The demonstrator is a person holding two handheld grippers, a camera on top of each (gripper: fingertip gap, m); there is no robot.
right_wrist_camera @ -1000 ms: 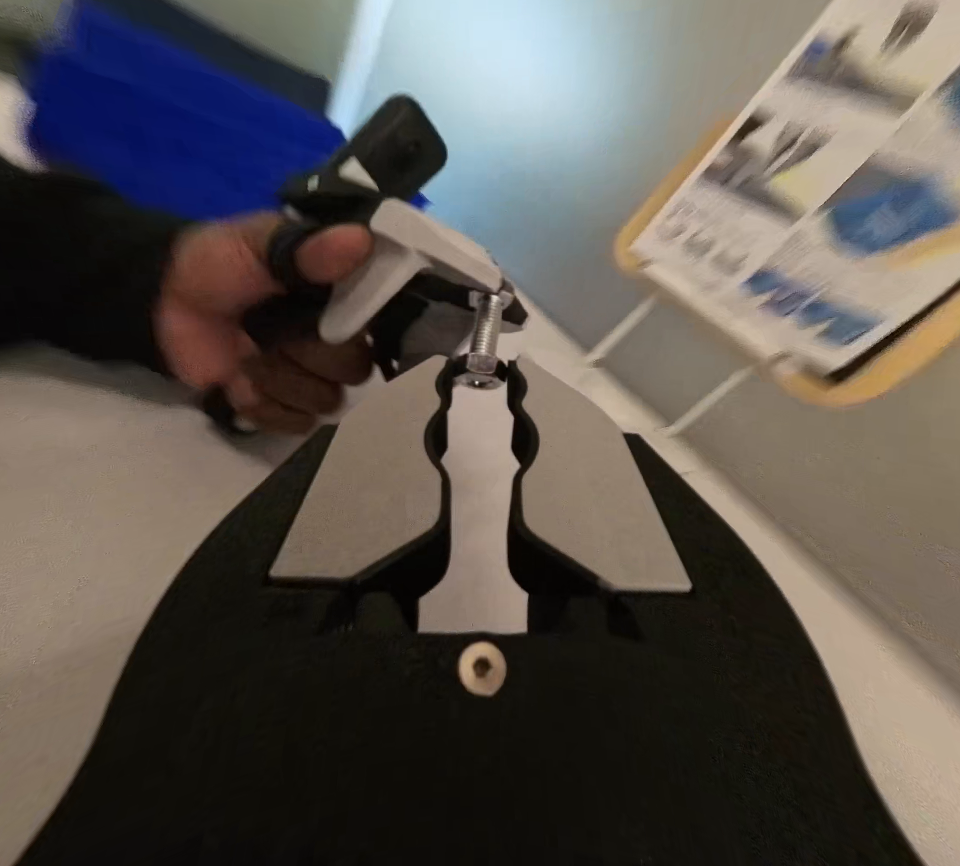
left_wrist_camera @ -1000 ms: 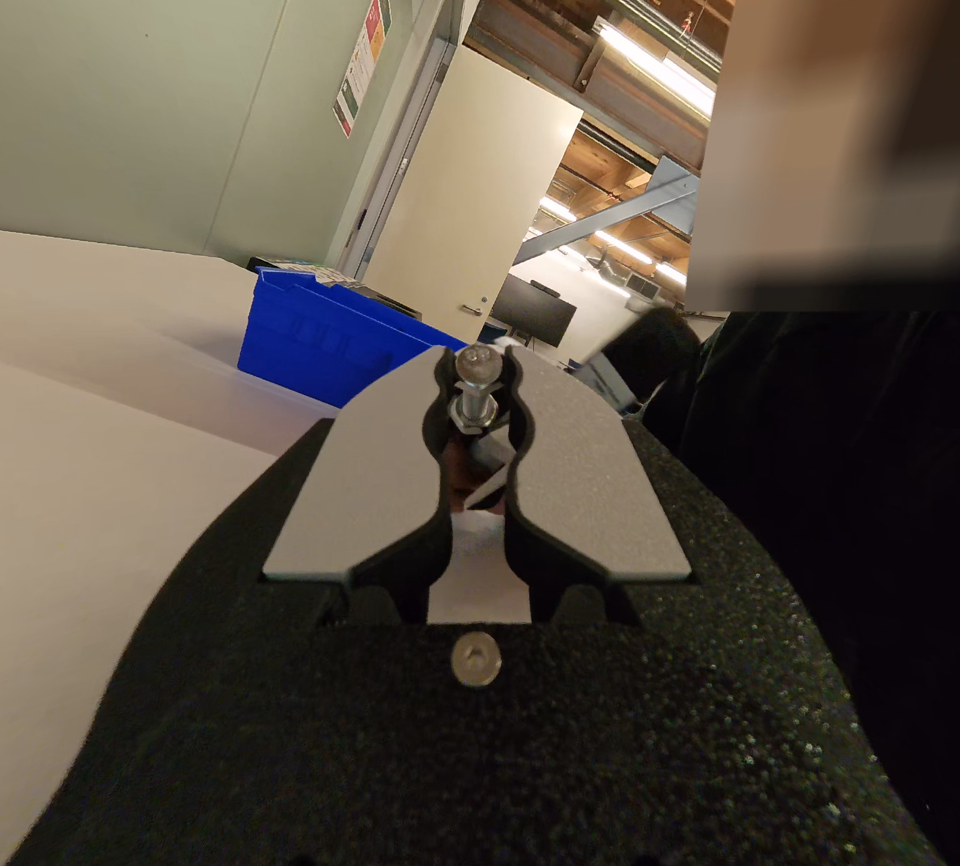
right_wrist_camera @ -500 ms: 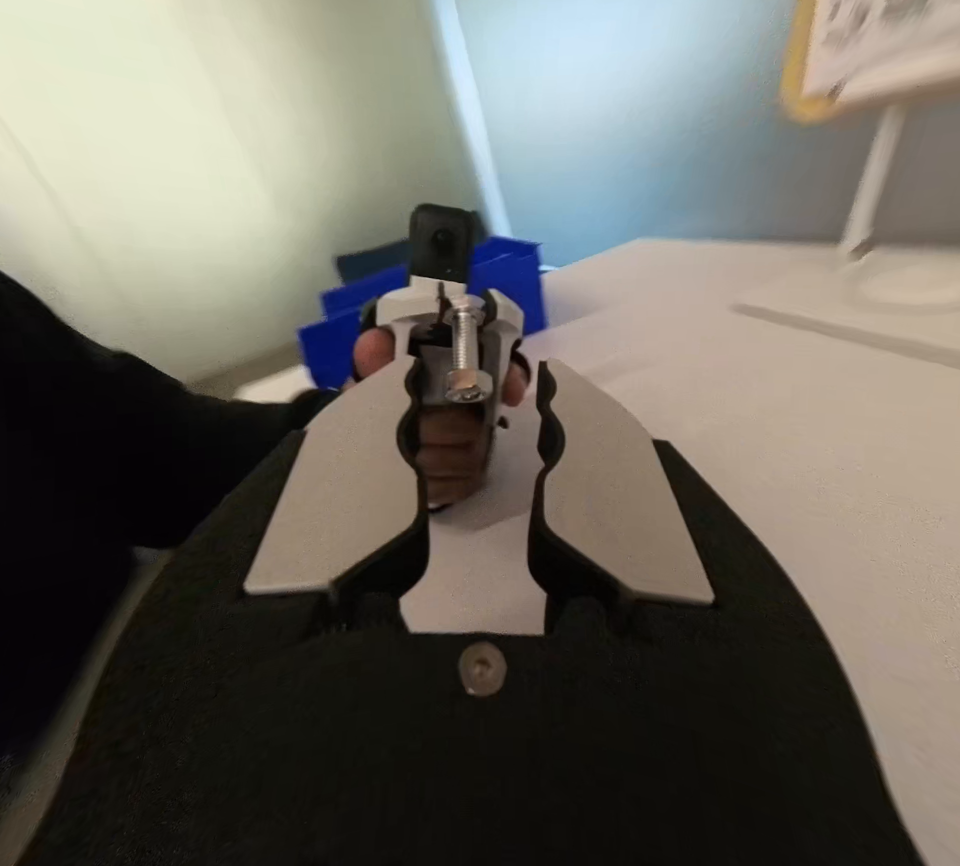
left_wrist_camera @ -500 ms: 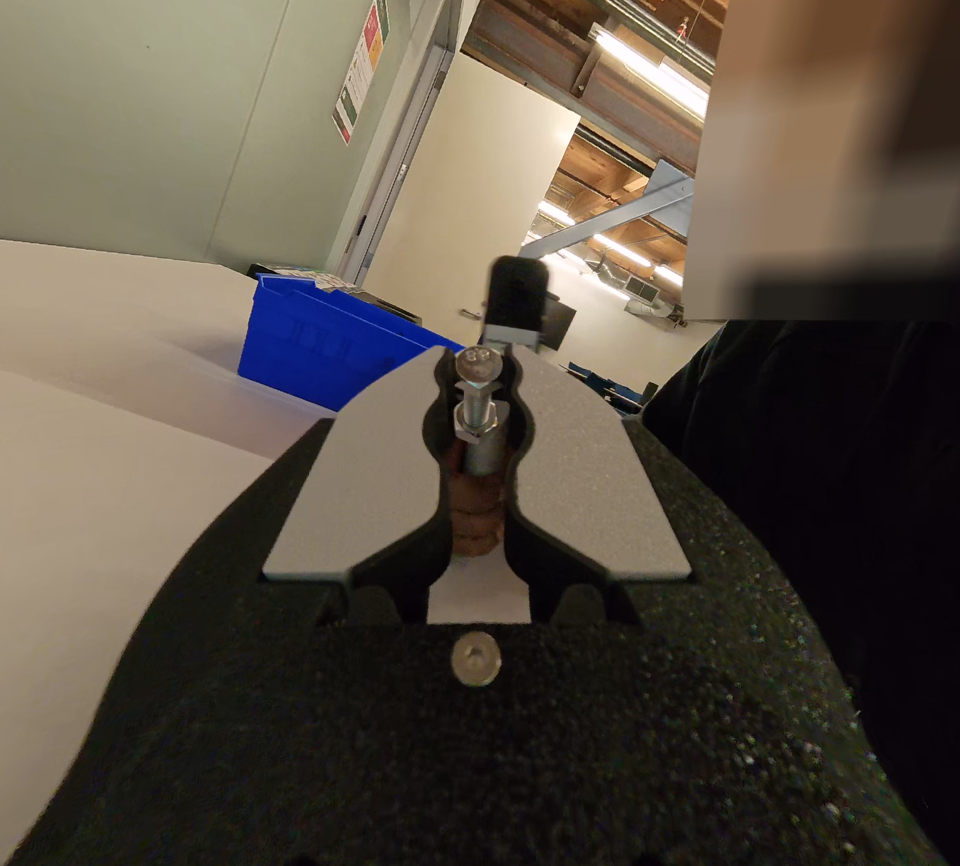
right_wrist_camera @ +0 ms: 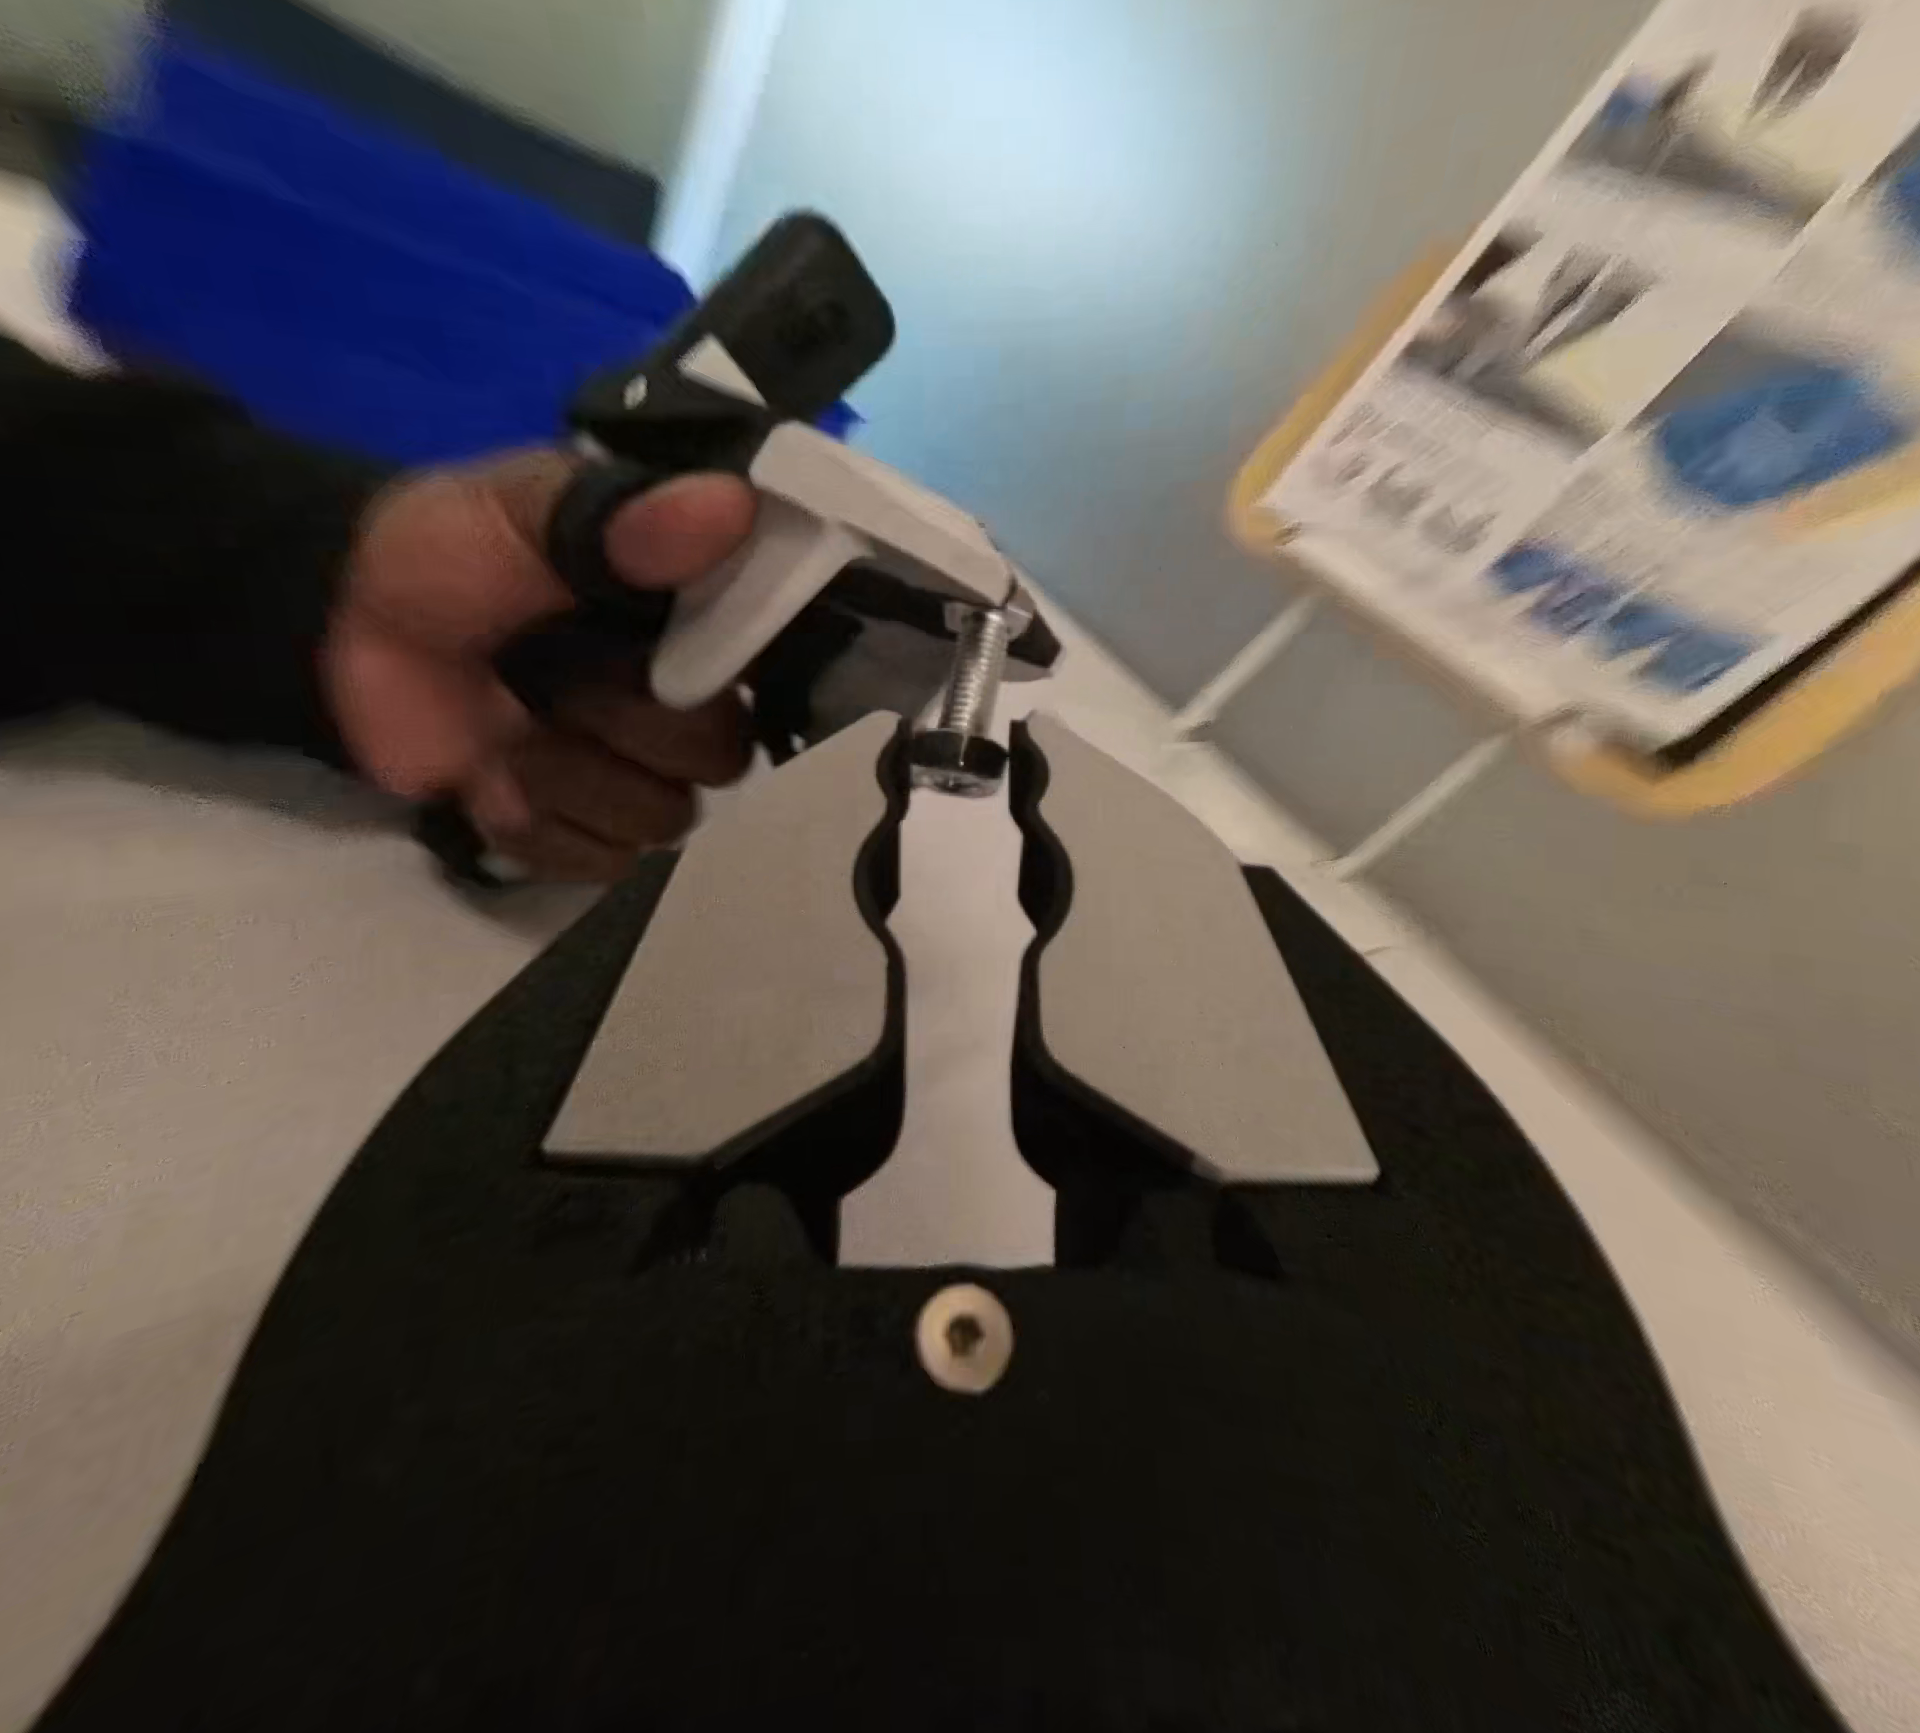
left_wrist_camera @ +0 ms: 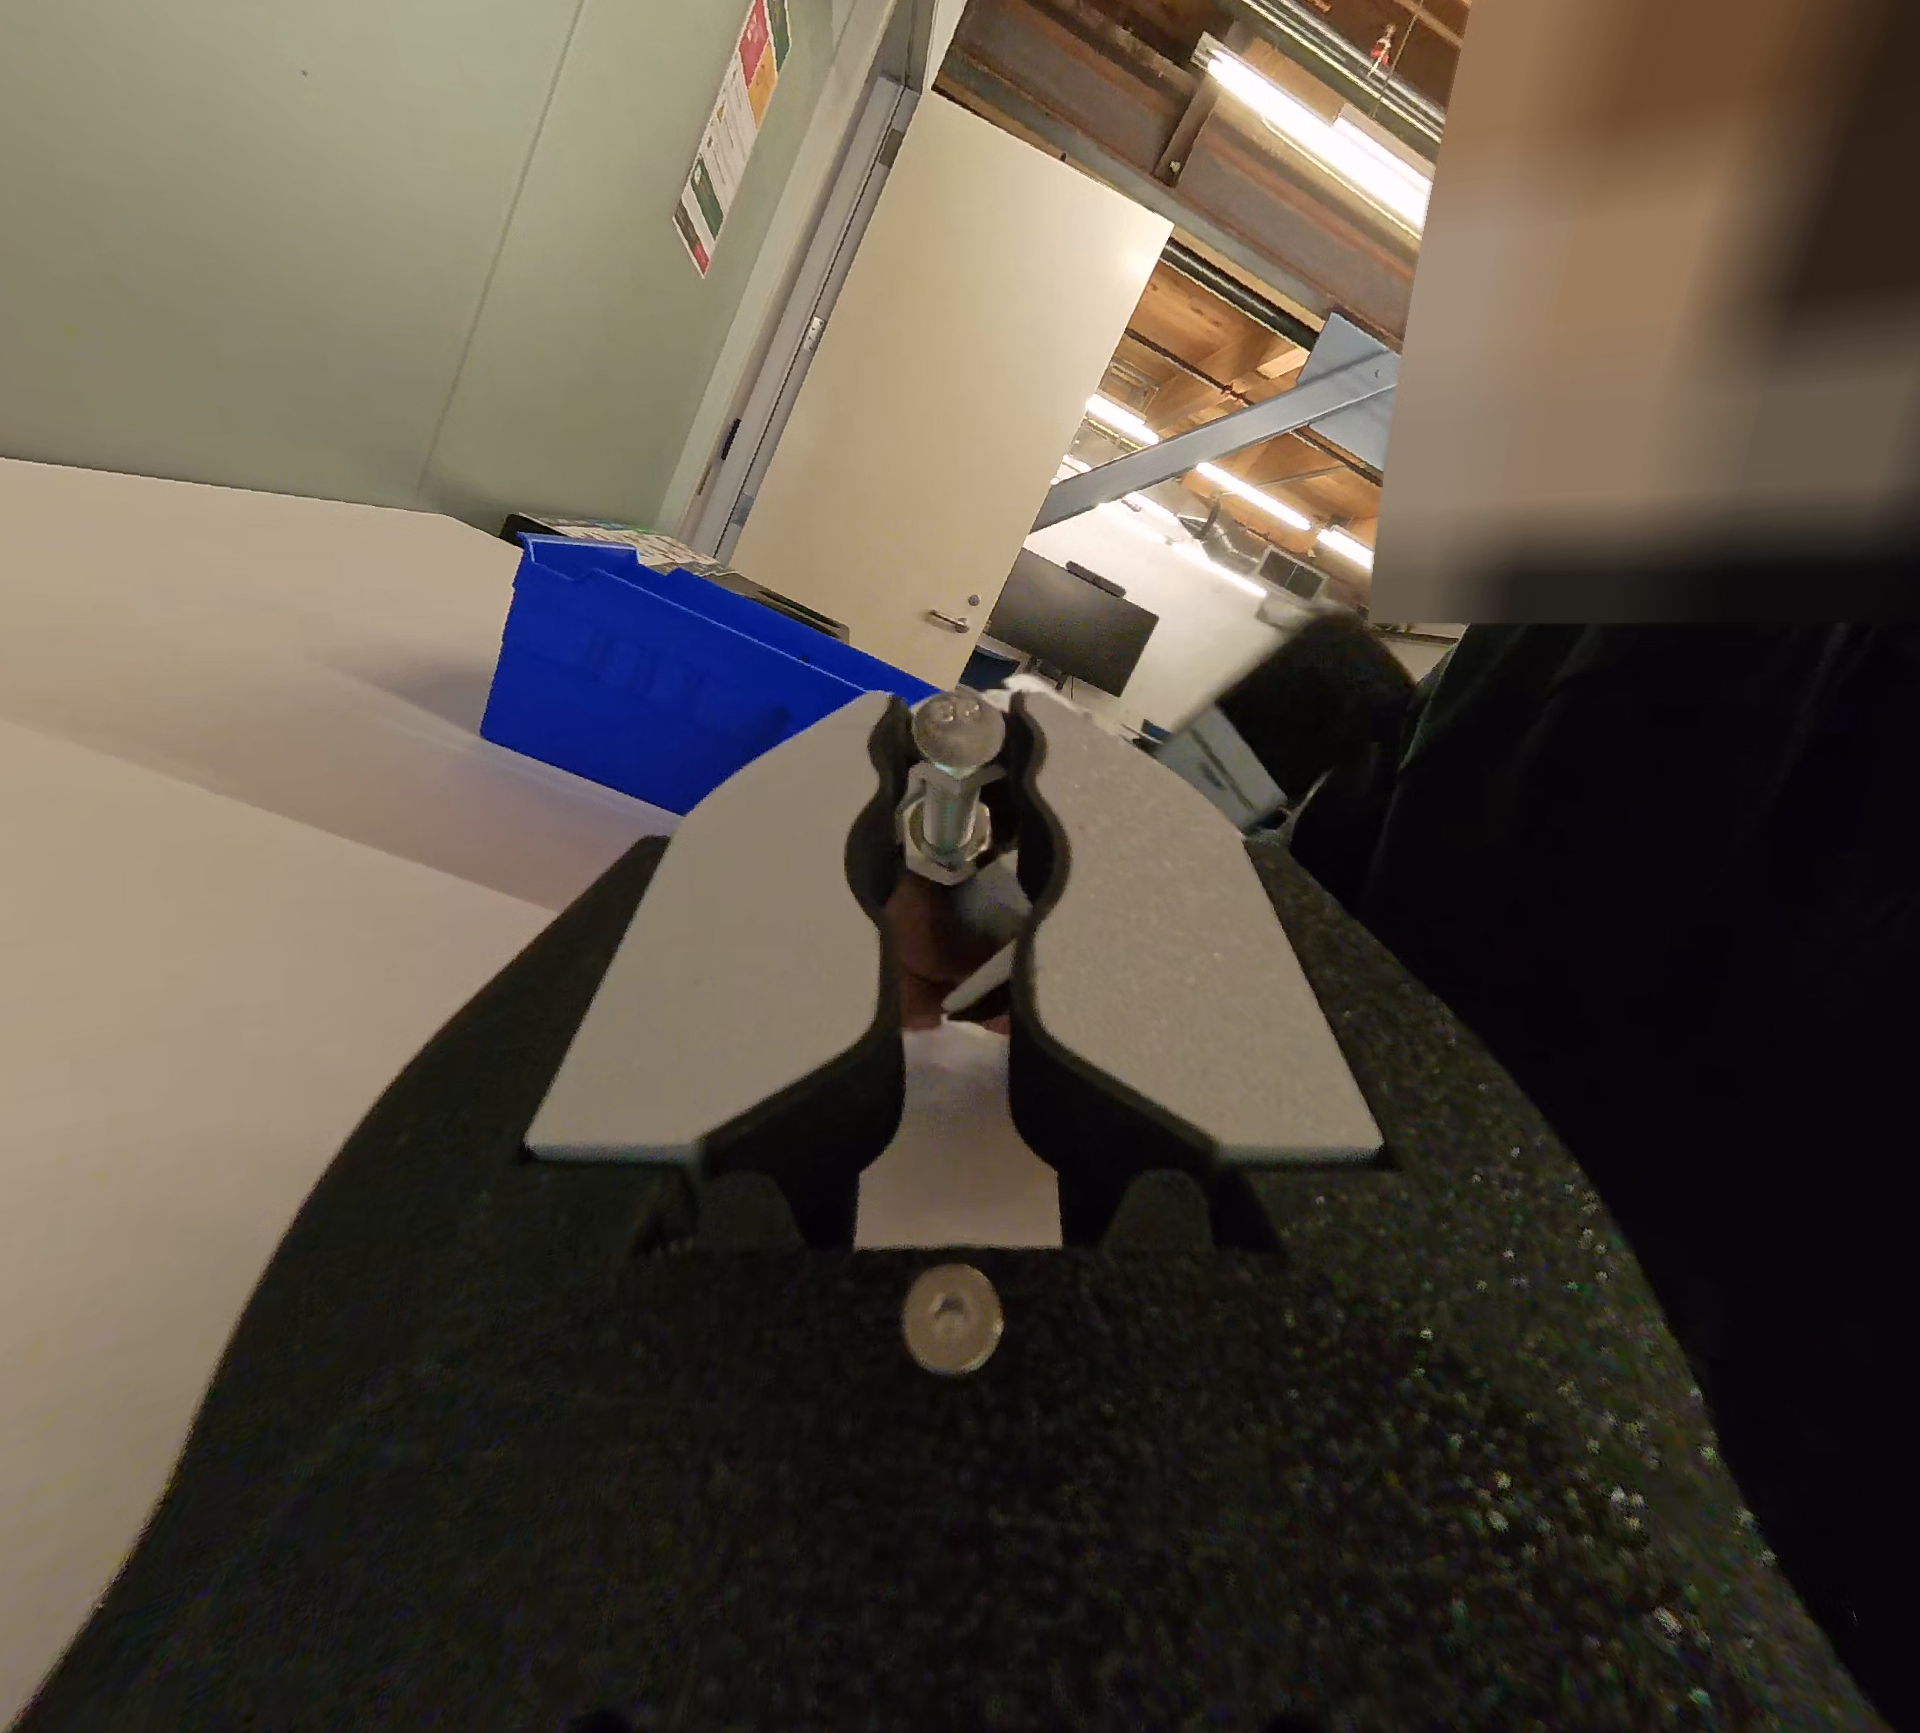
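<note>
The right gripper (right_wrist_camera: 958, 736) has rolled sideways and closed on the nut (right_wrist_camera: 951, 756) — the left gripper (left_wrist_camera: 956, 712) still pinches the bolt (left_wrist_camera: 948, 808) by its head, both above the tabletop (left_wrist_camera: 208, 956).

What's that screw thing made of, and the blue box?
The bolt and its nut look like shiny silver metal: they glint, and the thread shows. The left claw grips the bolt's head; the right claw grips the nut. The blue box looks like smooth moulded plastic, probably, going by its even colour.
</note>
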